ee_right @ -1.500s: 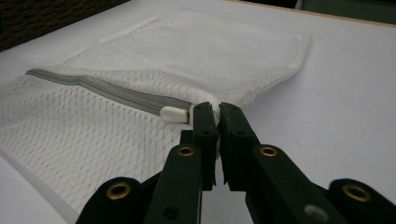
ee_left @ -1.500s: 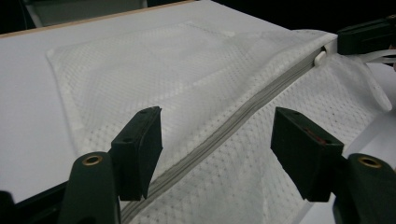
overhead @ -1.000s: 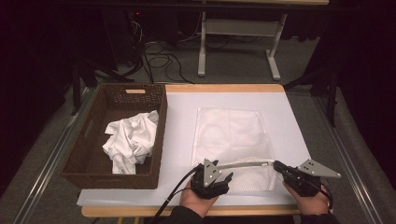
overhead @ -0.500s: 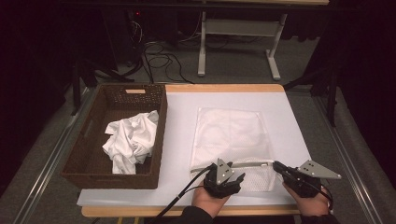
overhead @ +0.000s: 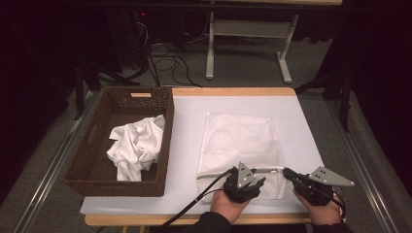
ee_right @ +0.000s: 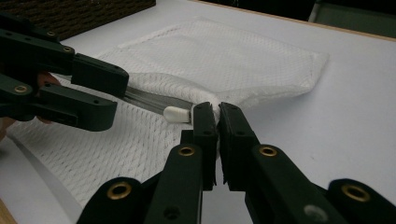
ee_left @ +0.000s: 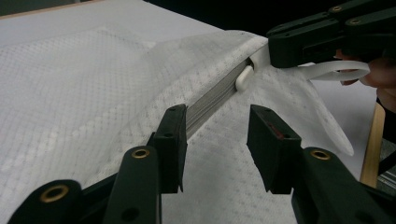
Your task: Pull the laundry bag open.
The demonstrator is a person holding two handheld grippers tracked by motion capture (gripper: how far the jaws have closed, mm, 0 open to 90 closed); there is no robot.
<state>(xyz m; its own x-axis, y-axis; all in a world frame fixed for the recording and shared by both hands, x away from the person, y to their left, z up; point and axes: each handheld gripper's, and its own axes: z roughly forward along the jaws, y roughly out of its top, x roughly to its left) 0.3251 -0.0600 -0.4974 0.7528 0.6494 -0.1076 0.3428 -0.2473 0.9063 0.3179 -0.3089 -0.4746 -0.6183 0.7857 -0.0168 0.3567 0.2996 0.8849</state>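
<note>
A white mesh bag (overhead: pixel 240 138) lies flat on the white table cover, its grey zipper (ee_left: pixel 212 100) running along the near edge. My right gripper (ee_right: pixel 217 133) is shut on the bag's edge at the zipper's end, just beside the white slider (ee_right: pixel 176 113). In the high view it sits at the bag's near right corner (overhead: pixel 290 174). My left gripper (ee_left: pixel 217 149) hovers over the same edge, a short way left of the right one (overhead: pixel 259 183). Its jaws have just been closing but still stand apart, with mesh below the gap and the zipper beside one pad.
A dark wicker basket (overhead: pixel 92 160) stands on the left of the table with a crumpled white cloth (overhead: pixel 136 145) in it. The table's wooden front edge (overhead: pixel 145 219) runs just behind my hands. Chair legs and cables lie on the floor beyond the table.
My left gripper has slid to the right along the bag's near edge, closer to the right gripper, and its jaws have narrowed. The right gripper has kept still.
</note>
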